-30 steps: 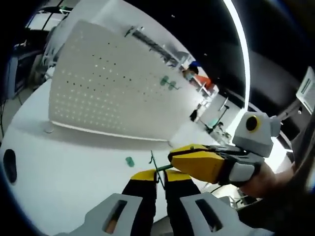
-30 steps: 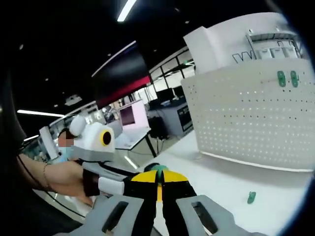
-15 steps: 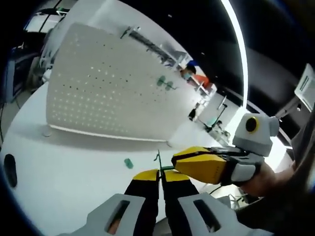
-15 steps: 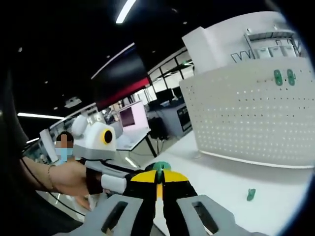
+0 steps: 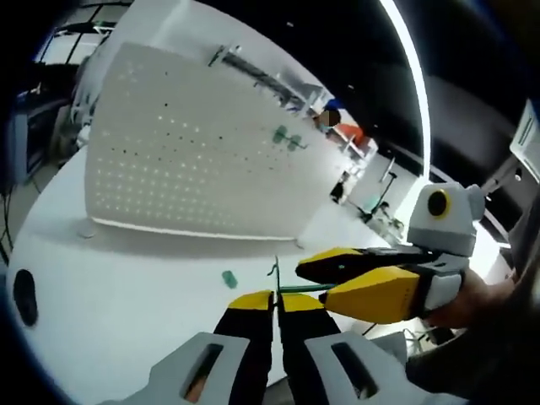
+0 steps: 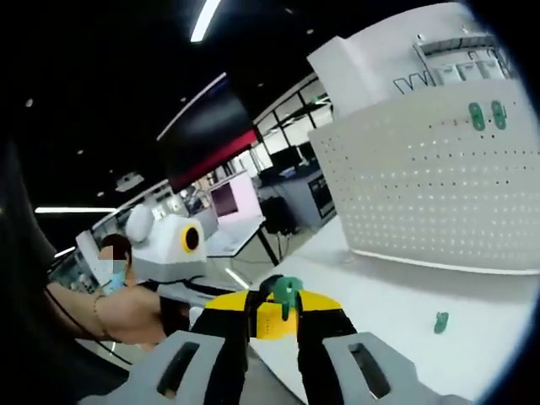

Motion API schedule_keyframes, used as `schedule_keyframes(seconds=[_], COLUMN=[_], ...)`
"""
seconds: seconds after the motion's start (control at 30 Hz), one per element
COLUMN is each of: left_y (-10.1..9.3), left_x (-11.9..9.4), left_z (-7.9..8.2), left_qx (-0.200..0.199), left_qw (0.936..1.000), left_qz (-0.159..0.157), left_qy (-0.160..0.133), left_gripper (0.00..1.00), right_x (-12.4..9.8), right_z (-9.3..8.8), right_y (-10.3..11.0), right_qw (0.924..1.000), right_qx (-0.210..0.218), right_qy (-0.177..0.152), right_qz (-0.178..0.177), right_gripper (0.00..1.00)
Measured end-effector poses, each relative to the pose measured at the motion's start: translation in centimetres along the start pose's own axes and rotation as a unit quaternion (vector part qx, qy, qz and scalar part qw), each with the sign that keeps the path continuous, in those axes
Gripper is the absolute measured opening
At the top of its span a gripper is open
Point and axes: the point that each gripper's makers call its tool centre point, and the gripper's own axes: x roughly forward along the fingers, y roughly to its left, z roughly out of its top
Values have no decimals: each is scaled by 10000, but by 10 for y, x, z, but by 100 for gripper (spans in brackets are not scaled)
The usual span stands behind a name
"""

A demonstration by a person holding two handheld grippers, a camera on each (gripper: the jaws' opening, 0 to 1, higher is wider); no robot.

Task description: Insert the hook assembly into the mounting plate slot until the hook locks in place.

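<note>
Left gripper (image 5: 275, 297) is clamped on the hook (image 5: 275, 272), steadying it over the table (image 5: 126, 278). Right gripper (image 5: 337, 274), jaws apart, brackets the green plate (image 6: 287, 291) just beyond the left jaws for insertion.

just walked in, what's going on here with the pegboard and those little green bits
A person holds a tool in each hand above a white table, in front of an upright white pegboard. The left tool is shut on a thin green hook. The right tool has its jaws open around the hook's free end. Two green pieces already hang on the pegboard, and another green piece lies on the table. Nothing is at the pegboard yet.
</note>
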Motion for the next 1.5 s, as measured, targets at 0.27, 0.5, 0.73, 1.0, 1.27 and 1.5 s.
schedule_keyframes(seconds=[0.27, 0.5, 0.73, 1.0, 1.27, 1.5], left_y=[12, 14, 8, -4, -13, -17], left_x=[-2, -2, 0, 1, 0, -1], left_z=[1, -3, 3, 17, 25, 30], left_qx=[102, 480, 846, 976, 1122, 1377], left_qw=[9998, 9984, 9962, 9948, 9924, 9883], left_qz=[168, 289, 227, 149, 161, 242], left_qy=[-2, 70, 27, -252, -489, -616], left_gripper=[1, 1, 1, 1, 1, 1], right_x=[-5, -7, -8, -7, -8, -8], right_z=[-2, -5, -12, -1, 8, 15], right_y=[-1, -5, -10, -8, -11, -8], right_qw=[9999, 9991, 9984, 9980, 9958, 9937], right_qx=[57, 369, 433, 593, 832, 974], right_qy=[94, 223, 324, -21, -301, -519], right_qz=[-3, -60, -151, -208, -221, -176], right_gripper=[26, 27, 18, 10, 10, 6])
